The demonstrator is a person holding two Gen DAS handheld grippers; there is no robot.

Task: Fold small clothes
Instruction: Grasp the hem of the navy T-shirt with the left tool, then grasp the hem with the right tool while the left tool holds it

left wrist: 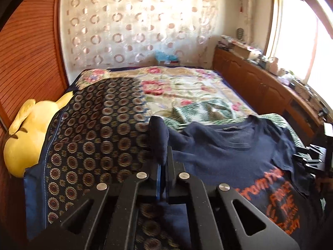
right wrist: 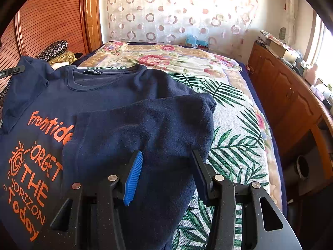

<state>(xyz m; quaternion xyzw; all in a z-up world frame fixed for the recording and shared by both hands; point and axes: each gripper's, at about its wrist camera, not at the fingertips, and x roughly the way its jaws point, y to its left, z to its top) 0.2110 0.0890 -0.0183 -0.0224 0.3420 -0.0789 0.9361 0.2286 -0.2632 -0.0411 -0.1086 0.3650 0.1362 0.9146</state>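
Left wrist view: the left gripper point(left wrist: 161, 162) is clenched on a fold of the navy shirt point(left wrist: 229, 145), which spreads toward 3 o'clock over the bed point(left wrist: 187, 91). In the right view, the right gripper point(right wrist: 167, 160) stands parted over the folded sleeve point(right wrist: 149, 129), not pinching it. No containers show contents.

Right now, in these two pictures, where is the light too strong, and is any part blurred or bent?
Left wrist view: the window at the right is blown out white, the patterned blanket is slightly smeared, and the wooden wall curves from the fisheye. Right wrist view: the curtain glows with backlight, while the navy T-shirt stays sharp.
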